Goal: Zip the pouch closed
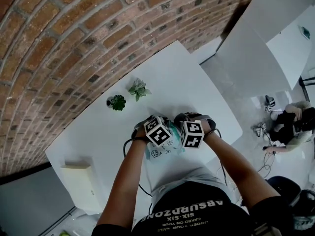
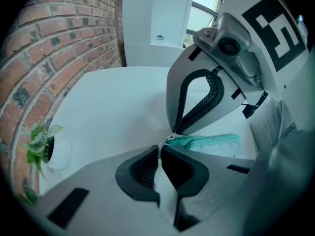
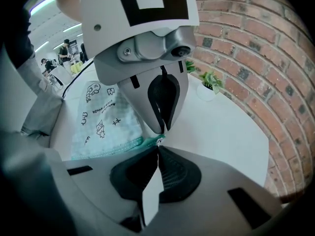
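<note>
A white pouch (image 1: 160,153) with cartoon print (image 3: 101,117) and a teal zipper band (image 2: 206,140) lies on the white table (image 1: 98,132), right under both grippers. My left gripper (image 2: 161,149) has its jaws pressed together at the zipper's end corner. My right gripper (image 3: 157,150) is shut on that same teal corner (image 3: 146,142), tip to tip with the left one. A small pale tab sits between the two sets of tips; which gripper holds it I cannot tell. From the head view only the marker cubes show, left (image 1: 158,131) and right (image 1: 192,134).
Two small potted plants (image 1: 117,102) (image 1: 139,89) stand near the brick wall (image 1: 59,43). A cream box (image 1: 81,181) sits at the table's near left corner. A person (image 1: 290,127) sits on the floor beyond the table's right edge.
</note>
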Demonstrator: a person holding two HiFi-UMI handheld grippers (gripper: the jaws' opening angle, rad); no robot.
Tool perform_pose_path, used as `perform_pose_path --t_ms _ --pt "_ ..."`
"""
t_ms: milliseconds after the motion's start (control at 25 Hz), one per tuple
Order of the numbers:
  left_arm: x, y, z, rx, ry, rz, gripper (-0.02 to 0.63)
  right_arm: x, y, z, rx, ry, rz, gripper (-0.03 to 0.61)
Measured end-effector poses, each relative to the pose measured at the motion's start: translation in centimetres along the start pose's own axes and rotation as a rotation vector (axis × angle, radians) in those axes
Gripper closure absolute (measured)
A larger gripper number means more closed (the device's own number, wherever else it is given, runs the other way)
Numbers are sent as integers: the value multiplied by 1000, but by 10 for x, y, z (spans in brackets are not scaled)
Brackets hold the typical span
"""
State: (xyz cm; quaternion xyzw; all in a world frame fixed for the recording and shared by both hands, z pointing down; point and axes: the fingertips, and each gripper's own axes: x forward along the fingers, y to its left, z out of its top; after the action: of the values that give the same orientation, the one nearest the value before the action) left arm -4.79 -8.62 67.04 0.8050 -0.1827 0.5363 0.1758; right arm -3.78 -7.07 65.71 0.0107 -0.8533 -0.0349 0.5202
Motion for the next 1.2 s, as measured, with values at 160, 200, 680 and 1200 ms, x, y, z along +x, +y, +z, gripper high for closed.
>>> perform_pose_path --t_ms 160,200,680,1200 --pt "0 1 -1 -11 -6 5 589 0 0 1 10 10 2 577" --pt "0 0 0 -14 -9 4 589 0 1 0 14 13 4 577" --pt "0 1 -1 -42 -18 16 589 -2 8 -4 29 38 17 577" --pt "-2 -1 4 -43 -12 9 589 -3 12 -8 11 70 33 577"
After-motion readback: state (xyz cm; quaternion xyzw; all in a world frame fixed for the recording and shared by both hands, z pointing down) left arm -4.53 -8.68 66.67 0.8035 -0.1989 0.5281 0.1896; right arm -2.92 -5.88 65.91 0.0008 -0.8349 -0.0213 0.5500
